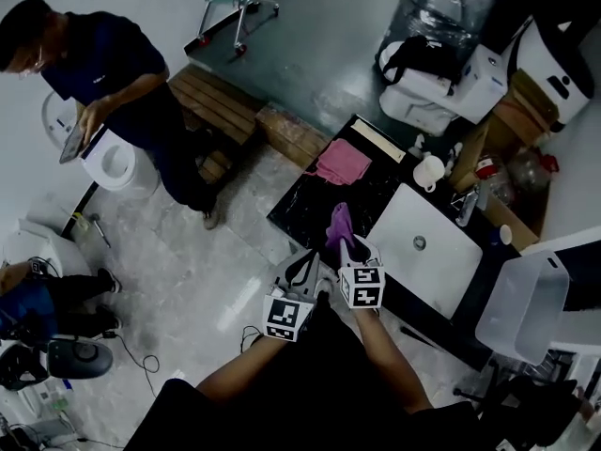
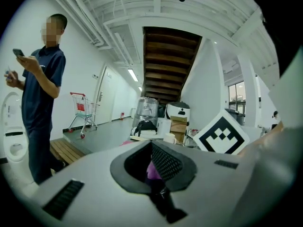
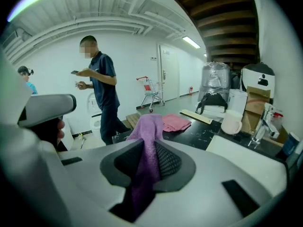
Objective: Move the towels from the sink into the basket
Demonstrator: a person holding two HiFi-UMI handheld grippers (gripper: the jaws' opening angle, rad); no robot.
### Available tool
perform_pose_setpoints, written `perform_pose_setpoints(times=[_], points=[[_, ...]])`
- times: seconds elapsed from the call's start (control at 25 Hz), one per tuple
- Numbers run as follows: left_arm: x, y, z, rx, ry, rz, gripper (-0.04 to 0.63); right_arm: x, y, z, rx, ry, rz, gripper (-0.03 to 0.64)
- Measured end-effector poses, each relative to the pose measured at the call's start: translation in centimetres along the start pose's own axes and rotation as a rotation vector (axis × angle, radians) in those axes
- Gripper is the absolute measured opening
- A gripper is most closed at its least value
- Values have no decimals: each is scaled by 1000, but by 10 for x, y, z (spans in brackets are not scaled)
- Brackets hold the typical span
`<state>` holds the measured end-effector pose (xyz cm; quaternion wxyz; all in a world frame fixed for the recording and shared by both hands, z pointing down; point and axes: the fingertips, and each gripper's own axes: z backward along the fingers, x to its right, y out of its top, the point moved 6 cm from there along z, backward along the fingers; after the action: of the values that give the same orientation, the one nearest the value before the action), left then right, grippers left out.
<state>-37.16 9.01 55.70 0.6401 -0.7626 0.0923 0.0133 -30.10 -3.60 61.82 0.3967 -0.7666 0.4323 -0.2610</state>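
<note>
– Purple towel (image 3: 150, 126): where is it found?
– It is held up out of the white sink (image 1: 441, 261), over the black counter (image 1: 305, 209) just beside the basin. A pink towel (image 1: 341, 161) is laid flat on that counter, further back, apart from both grippers.
– How is the right gripper (image 3: 146, 150) set?
– Its jaws are drawn nearly together and pressed on the purple cloth, which is run through the gap and draped over the tips.
– And the left gripper (image 2: 150, 159)?
– It is seen close beside the right one. Its jaws are narrowed too, and a small bit of the same purple cloth is caught low in the gap.
– Is a basket seen?
– A translucent plastic bin (image 1: 521, 299) is seen past the sink's near corner; whether it is the basket cannot be told.
</note>
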Motion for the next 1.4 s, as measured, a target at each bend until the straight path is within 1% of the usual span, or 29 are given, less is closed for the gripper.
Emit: perform_pose_setpoints(times=[0.28, 0.44, 0.52, 0.68, 0.76, 0.84, 0.92, 0.96, 1.08, 1.2, 1.4], points=[[16, 2, 55, 43, -34, -16, 12, -41, -6, 68, 82, -64, -35, 80], [30, -16, 78, 33, -76, 11, 12, -61, -24, 105, 83, -108, -61, 80], [39, -25, 88, 28, -99, 27, 12, -67, -36, 124, 86, -132, -88, 80], [59, -32, 102, 22, -141, 23, 12, -71, -57, 155, 93, -174, -113, 80], [70, -31, 109, 26, -152, 13, 12, -71, -64, 171, 101, -193, -109, 80], [79, -25, 114, 41, -160, -19, 12, -69, -66, 185, 128, -206, -111, 80], [89, -18, 118, 54, -172, -68, 13, -67, -67, 197, 154, -215, -118, 80], [96, -16, 119, 54, -183, -78, 12, -66, -69, 203, 162, -216, -121, 80], [124, -16, 120, 34, -215, -58, 12, -55, -74, 227, 188, -222, -133, 80], [166, -12, 113, 37, -236, -73, 13, -29, -83, 260, 209, -243, -148, 80], [248, -7, 100, 51, -291, -91, 12, 31, -105, 329, 252, -316, -194, 80]])
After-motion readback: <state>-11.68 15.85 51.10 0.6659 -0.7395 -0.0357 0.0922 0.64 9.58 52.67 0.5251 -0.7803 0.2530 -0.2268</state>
